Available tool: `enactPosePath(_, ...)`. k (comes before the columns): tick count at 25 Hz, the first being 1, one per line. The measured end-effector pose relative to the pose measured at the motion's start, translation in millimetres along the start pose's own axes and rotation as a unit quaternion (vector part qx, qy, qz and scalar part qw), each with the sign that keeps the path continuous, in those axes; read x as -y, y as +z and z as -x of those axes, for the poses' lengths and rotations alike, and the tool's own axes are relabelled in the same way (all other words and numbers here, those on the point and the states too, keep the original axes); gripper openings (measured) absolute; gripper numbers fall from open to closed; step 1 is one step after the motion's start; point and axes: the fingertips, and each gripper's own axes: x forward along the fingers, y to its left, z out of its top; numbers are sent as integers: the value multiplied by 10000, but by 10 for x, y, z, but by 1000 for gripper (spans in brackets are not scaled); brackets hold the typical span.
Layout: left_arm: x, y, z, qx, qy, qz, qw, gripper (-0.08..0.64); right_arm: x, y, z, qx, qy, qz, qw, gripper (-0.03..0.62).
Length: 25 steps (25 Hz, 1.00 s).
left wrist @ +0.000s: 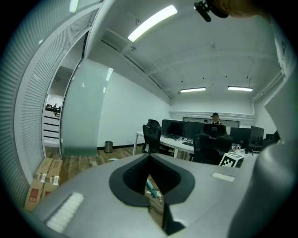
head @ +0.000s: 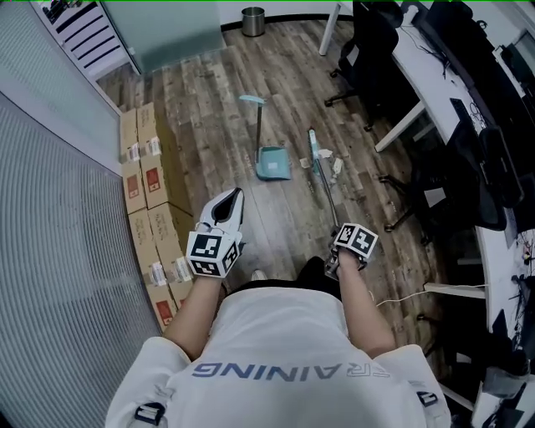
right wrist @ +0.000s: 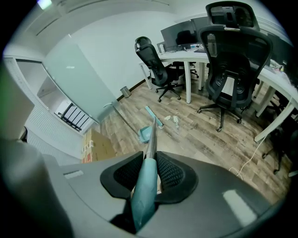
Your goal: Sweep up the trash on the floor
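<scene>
The right gripper (right wrist: 149, 157) is clamped on the teal grip sleeve of the broom (head: 323, 175), its ribbed pads pressed against the sleeve from both sides. From there the metal handle slants down over the wooden floor (head: 209, 109) to the broom head, which rests on the boards well ahead of the person. A few pale paper scraps (head: 327, 155), the trash, lie on the floor just beside the broom head, on its right in the head view. The teal dustpan (head: 272, 164) sits on the floor just left of the broom, apart from it, with its long handle standing up. The scraps lie outside its tray, and what the tray holds cannot be made out from here.

The left gripper (head: 233, 201) is held out in front of the person's waist with its jaws closed together and nothing between them.

A small metal waste bin (head: 253, 21) stands by the far wall; its inside is not visible. A row of taped, closed cardboard boxes (head: 149, 171) lines the slatted partition on the left, and black office chairs (head: 368, 46) stand at white desks (head: 435, 84) on the right
</scene>
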Motion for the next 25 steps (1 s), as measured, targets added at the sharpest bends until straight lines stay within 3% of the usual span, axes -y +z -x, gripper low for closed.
enactPosePath(10, -279, 153, -732, -26, -19, -115, 9999, 3, -119, 371, -689, -442, 43, 58, 9990, 106)
enactPosePath(19, -267, 425, -2012, -214, 205, -268, 9992, 3, -112, 1471, -1304, -726, 258, 217, 9968, 106)
enactPosePath(25, -259, 405, -2551, -447, 332, -356, 9978, 3, 3, 2067, -1667, -848, 305, 255, 9956, 106)
